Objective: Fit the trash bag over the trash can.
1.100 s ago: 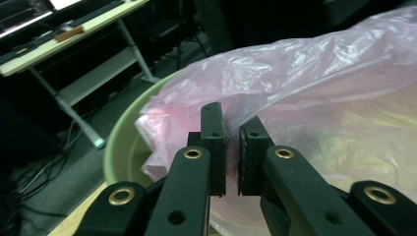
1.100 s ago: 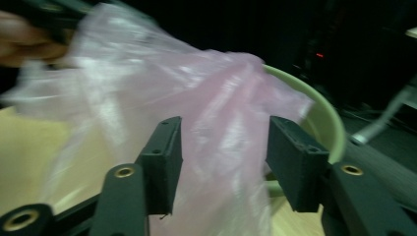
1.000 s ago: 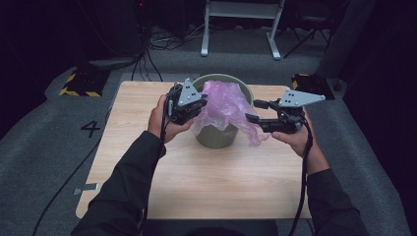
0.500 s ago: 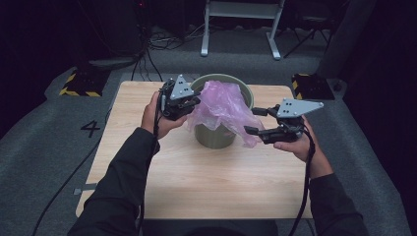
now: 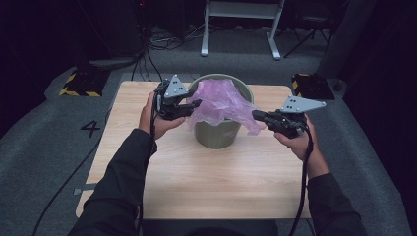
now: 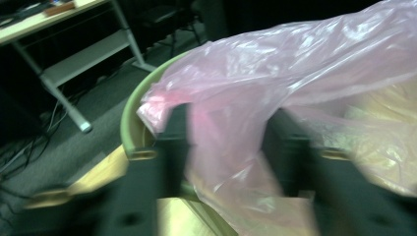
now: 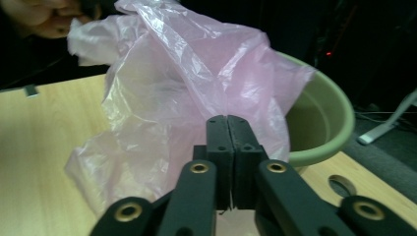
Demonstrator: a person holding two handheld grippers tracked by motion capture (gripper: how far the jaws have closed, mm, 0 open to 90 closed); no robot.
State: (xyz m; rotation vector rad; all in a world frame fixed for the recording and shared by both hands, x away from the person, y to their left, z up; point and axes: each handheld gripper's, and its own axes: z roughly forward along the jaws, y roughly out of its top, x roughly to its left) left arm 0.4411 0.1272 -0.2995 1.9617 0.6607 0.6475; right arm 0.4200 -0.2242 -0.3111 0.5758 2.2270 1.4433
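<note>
The pink plastic bag (image 5: 222,102) lies bunched over the mouth of the green bucket (image 5: 219,135), which stands on the wooden table (image 5: 196,172) toward its far side. Most of the film sits above the bucket's rim as a crumpled dome. One flap hangs over the rim on the right side and down the outer wall. In the right gripper view, the far part of the rim (image 7: 339,115) is bare, with no film folded over it.

The left gripper (image 5: 189,105) is at the left side of the bucket, level with the rim. Its jaws have just been opening. In the left gripper view they stand apart with a fold of the bag (image 6: 295,98) between them, and the blur does not allow a firm reading of contact; the pads appear not to press on the film.

The right gripper (image 5: 256,115) is at the right side of the bucket, beside the hanging flap. Its jaws have just been closing and now stand together. In the right gripper view they meet flush in front of the film, and it cannot be told whether an edge of the bag is pinched between them.

Status, as a judgement: the bag is placed at the bucket, but lining is incomplete. Remaining steps are to spread the bag's mouth, push the body down inside, and fold the edge over the whole rim.
</note>
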